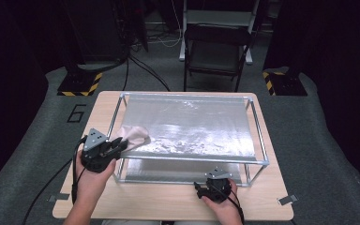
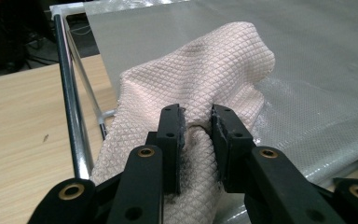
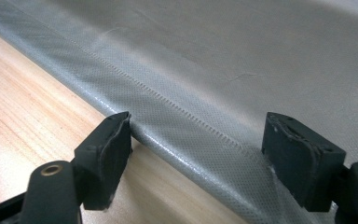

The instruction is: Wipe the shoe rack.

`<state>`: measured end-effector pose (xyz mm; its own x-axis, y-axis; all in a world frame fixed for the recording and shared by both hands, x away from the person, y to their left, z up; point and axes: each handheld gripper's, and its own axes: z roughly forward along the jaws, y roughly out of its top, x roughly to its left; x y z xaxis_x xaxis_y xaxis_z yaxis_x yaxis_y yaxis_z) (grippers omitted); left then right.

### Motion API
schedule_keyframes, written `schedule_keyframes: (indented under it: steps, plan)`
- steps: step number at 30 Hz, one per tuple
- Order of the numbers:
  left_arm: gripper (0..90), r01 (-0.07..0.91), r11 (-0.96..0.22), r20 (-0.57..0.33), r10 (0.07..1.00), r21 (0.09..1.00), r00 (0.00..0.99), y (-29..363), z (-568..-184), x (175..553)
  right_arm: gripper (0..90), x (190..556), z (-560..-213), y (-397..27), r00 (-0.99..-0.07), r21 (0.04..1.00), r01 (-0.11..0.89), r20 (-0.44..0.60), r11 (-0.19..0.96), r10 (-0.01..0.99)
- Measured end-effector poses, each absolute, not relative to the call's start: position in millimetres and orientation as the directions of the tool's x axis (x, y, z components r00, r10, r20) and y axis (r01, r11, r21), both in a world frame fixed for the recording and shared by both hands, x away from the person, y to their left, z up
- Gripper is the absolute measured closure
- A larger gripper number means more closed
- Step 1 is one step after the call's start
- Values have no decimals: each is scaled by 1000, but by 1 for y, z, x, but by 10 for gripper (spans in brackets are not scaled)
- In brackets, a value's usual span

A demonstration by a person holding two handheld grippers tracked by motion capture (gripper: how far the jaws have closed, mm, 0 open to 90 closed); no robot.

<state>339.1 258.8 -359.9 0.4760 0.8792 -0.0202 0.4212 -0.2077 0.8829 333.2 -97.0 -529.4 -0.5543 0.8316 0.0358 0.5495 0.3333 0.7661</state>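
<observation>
A pale pink quilted cloth [image 1: 134, 135] [image 2: 200, 70] lies bunched over the left end of a silver sheet [image 1: 187, 124] [image 2: 317, 60] stretched on a metal tube frame [image 1: 192, 159]. My left gripper [image 1: 117, 146] [image 2: 198, 116] is at the frame's left side, shut on a fold of the cloth, beside the frame's rail [image 2: 70, 107]. My right gripper [image 1: 214, 178] [image 3: 198, 135] rests on the table at the frame's front side. Its jaws are open wide, with the hem of a lower silver sheet [image 3: 242, 56] lying between and beyond them, untouched.
The frame stands on a light wooden table [image 1: 168, 201]. Bare wood runs along the front and left of the frame. A dark folding chair [image 1: 215, 51] stands behind the table, and yellow-and-black striped bases [image 1: 79, 84] sit on the floor at the back corners.
</observation>
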Motion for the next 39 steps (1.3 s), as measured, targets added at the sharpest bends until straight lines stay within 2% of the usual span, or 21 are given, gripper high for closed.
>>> schedule_keyframes:
  steps: [6, 9, 12, 18, 20, 22, 32, 39]
  plan:
    - [736, 398, -268, -20, 808, 877, 589, 214, -359, 340, 238, 333, -529, -97, -554, 766, 549, 36, 333, 832]
    - [736, 375, -285, 0, 796, 882, 605, 198, -360, 340, 238, 333, -529, -97, -554, 766, 550, 37, 332, 832]
    - [736, 378, -291, -2, 790, 879, 614, 200, -360, 342, 239, 333, -529, -97, -548, 763, 554, 34, 332, 836]
    - [736, 401, -267, 8, 840, 876, 542, 229, -359, 343, 239, 333, -529, -97, -549, 763, 553, 31, 335, 835]
    - [736, 419, -217, -25, 865, 882, 501, 242, -359, 343, 239, 333, -529, -98, -550, 763, 552, 29, 337, 835]
    - [736, 426, -195, -51, 863, 883, 502, 247, -361, 344, 239, 333, -529, -98, -551, 762, 551, 27, 339, 834]
    - [735, 386, -273, -21, 793, 881, 609, 196, -361, 344, 238, 333, -529, -97, -556, 766, 548, 32, 337, 831]
    - [725, 389, -290, -41, 754, 874, 656, 169, -362, 347, 239, 333, -529, -97, -549, 764, 554, 38, 330, 835]
